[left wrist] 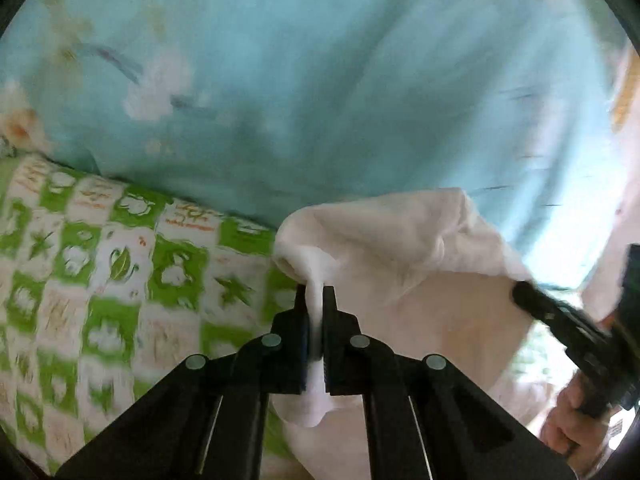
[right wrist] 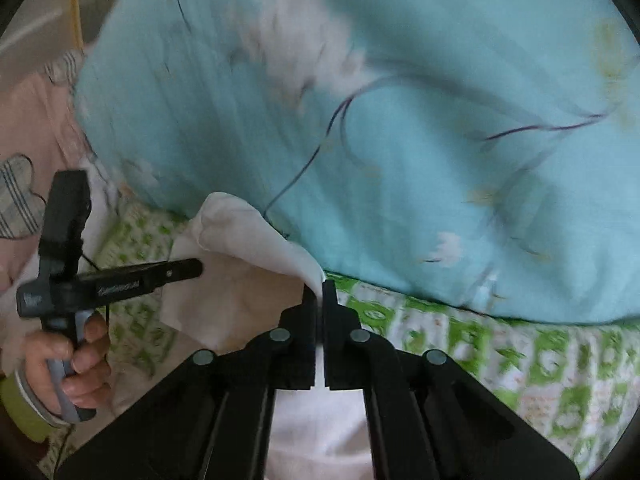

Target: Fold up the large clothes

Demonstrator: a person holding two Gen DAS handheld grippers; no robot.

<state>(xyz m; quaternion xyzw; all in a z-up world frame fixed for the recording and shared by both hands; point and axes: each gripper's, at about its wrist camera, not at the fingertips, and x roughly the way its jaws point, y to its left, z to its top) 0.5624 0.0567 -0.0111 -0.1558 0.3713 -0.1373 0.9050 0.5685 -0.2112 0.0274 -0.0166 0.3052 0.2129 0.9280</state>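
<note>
- Left gripper (left wrist: 316, 294): clamped on a bunched edge of the white garment (left wrist: 400, 240).
- Garment itself: slung between both claws above the green checked sheet (left wrist: 100, 272), near the blue floral quilt (left wrist: 320, 80); likely light, limp, best pinched at corners.
- Right gripper (right wrist: 319, 290): closed on the opposite edge.

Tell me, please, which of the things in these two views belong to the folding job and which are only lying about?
Part of the job:
- white garment, pinched at two places
- left gripper, shut on it
- right gripper, shut on it

Only lying about:
- light blue floral quilt, bunched behind
- green and white checked sheet underneath
- pink cloth with a plaid heart patch
</note>
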